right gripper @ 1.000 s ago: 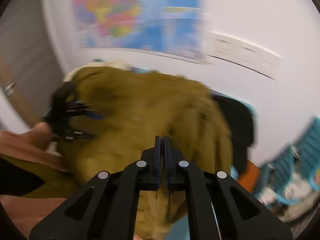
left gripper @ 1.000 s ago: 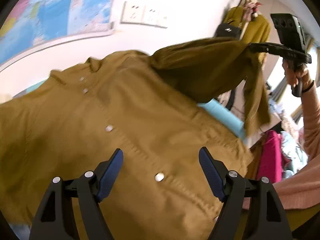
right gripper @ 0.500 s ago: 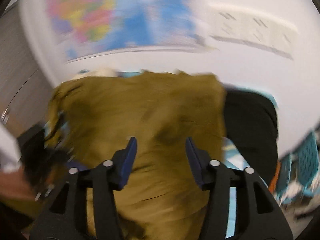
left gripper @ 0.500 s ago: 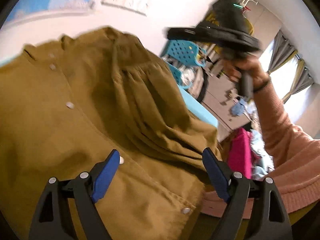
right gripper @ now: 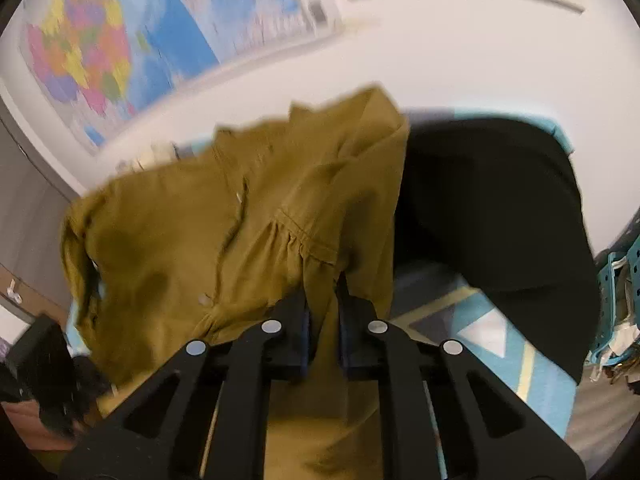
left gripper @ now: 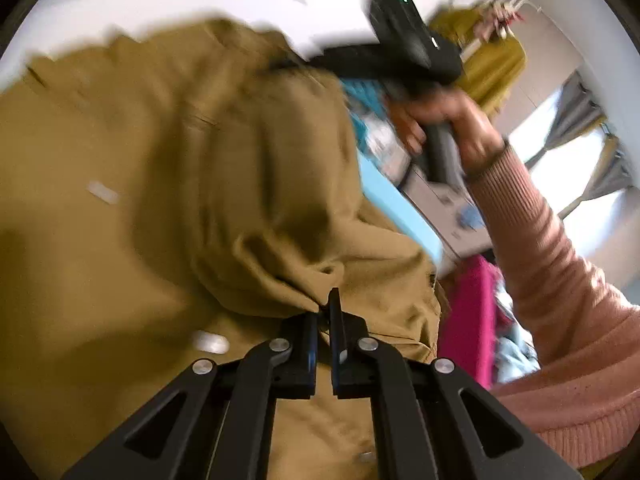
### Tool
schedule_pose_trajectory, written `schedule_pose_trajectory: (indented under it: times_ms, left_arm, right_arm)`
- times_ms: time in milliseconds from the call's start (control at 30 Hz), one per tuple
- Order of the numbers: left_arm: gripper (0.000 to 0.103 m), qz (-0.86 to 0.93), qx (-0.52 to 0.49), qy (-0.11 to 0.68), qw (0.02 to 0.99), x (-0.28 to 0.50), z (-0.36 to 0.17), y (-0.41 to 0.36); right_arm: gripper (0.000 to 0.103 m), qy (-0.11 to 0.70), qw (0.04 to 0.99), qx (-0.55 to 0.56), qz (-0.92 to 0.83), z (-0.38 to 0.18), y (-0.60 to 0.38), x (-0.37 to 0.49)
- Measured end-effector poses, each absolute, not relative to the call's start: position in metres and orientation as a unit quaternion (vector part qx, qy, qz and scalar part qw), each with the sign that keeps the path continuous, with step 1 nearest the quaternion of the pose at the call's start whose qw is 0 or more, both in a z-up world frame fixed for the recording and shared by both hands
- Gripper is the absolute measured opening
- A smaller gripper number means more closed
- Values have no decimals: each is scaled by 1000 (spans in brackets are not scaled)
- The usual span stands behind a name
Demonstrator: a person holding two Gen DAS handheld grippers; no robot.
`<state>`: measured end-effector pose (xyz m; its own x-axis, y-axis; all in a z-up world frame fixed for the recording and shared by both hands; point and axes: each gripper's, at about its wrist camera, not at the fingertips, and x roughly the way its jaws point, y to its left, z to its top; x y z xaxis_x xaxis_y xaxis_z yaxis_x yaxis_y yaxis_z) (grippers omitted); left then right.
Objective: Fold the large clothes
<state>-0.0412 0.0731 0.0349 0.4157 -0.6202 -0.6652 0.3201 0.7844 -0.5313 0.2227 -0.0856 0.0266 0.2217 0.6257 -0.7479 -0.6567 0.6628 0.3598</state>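
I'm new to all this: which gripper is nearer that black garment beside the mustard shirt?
Right. The right gripper, clamped on the mustard shirt, sits just beside the black garment. The left gripper pinches a shirt fold where no black garment shows.

Shirt (left gripper: 168,184) was seen mustard-olive with white buttons; sleeve (left gripper: 560,280) ribbed salmon pink; garment (right gripper: 492,216) black; wall map (right gripper: 100,40) multicoloured on blue; surface (right gripper: 540,364) light blue, patterned.

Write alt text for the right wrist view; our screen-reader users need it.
The right gripper is shut on a fold of a mustard-brown buttoned shirt spread on a light blue surface. A black garment lies beside the shirt, and a colourful wall map hangs behind.
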Motion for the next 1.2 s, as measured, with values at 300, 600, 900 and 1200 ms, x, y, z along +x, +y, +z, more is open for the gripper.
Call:
schedule_pose_trajectory:
  times_ms: [300, 600, 900, 1200]
  left_arm:
    - [33, -61, -87, 464, 880, -27, 92, 184]
    - [84, -130, -89, 519, 840, -60, 49, 165]
    - [8, -102, -19, 533, 839, -45, 32, 165]
    - [21, -9, 36, 499, 866, -20, 89, 228]
  right_arm:
    - [10, 447, 808, 45, 381, 36, -107, 249]
    - [46, 474, 798, 80, 364, 1, -121, 259]
    - [48, 469, 795, 59, 379, 3, -112, 250]
    - [48, 454, 811, 49, 365, 9, -103, 261]
